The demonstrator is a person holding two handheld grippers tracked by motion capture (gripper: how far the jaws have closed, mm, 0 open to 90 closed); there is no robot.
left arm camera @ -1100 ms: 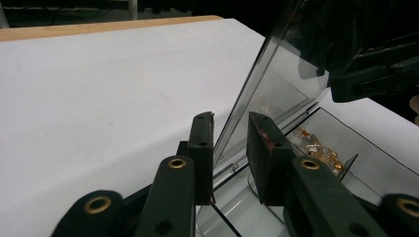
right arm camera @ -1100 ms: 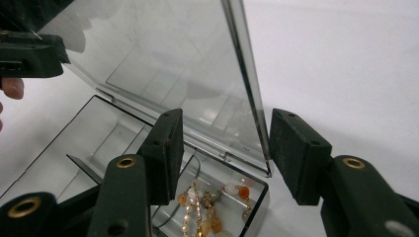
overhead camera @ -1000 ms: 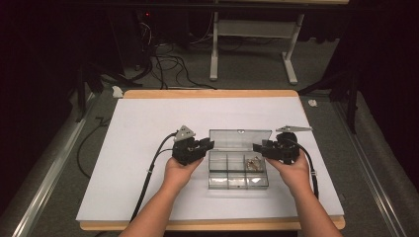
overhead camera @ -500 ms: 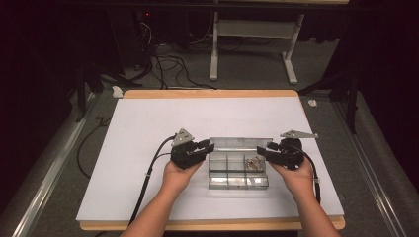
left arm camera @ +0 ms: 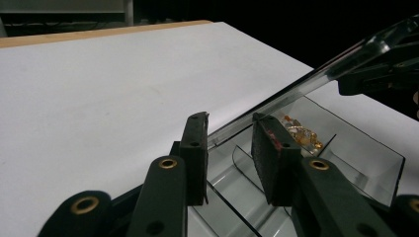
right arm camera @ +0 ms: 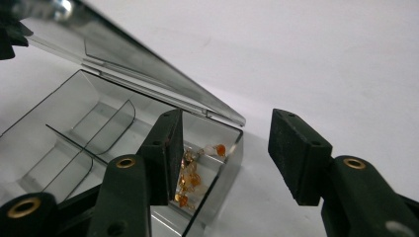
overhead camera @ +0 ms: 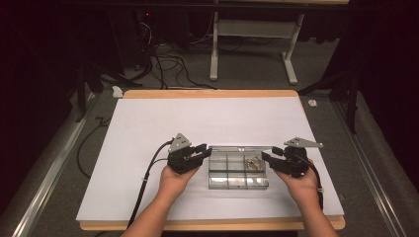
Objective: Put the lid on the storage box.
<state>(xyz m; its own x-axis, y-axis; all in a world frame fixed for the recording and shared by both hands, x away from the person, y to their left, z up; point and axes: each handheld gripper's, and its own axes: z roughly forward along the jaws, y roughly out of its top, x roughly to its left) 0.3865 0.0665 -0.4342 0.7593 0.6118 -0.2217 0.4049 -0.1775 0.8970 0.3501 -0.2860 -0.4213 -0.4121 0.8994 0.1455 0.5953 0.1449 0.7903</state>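
While seemingly untouched, clear box (overhead camera: 238, 171) between left tool (overhead camera: 200, 152) and right tool (overhead camera: 267, 159), both released.

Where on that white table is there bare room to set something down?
The white sheet lies bare between the clear box and the far wooden edge, and left of the left gripper. It is crowded near the front, where the right gripper flanks the box.

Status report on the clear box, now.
Left gripper open, lid edge between its jaws. Right gripper open, straddling the corner of the clear box. Lid half raised; small orange pieces in one compartment. Nothing in the way.
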